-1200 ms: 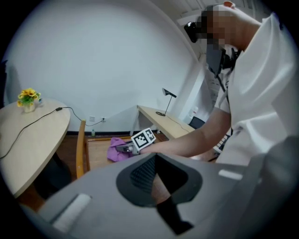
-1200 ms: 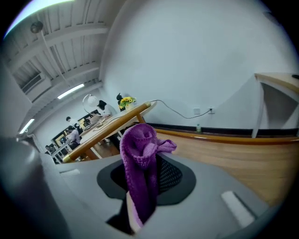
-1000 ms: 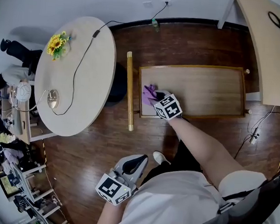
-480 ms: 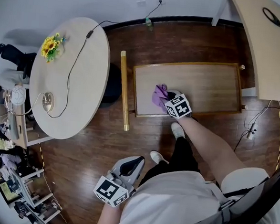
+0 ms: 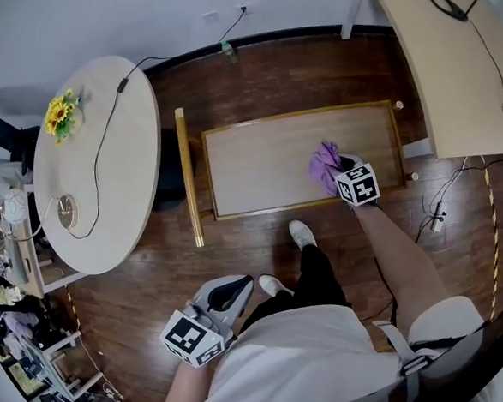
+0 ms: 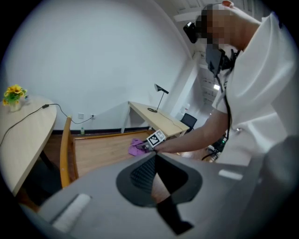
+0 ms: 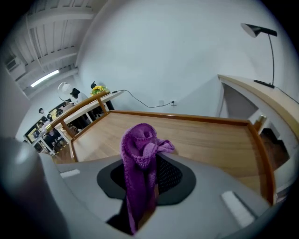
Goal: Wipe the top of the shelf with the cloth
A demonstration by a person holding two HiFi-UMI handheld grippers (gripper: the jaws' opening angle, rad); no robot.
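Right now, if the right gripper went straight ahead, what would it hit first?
Probably the shelf's raised far rim: the right gripper, shut on the purple cloth, points across the bare shelf top.

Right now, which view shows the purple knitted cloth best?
The right gripper view: the purple knitted cloth fills the centre, pinched between the jaws. The head view shows it as a small bunch on the wooden shelf top; the left gripper view shows only a distant patch.

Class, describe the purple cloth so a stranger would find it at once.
Find the rectangular light-wood shelf top with a raised rim on the dark wooden floor. Toward its right end, the right gripper pinches a crumpled purple knitted cloth, the only purple thing there.
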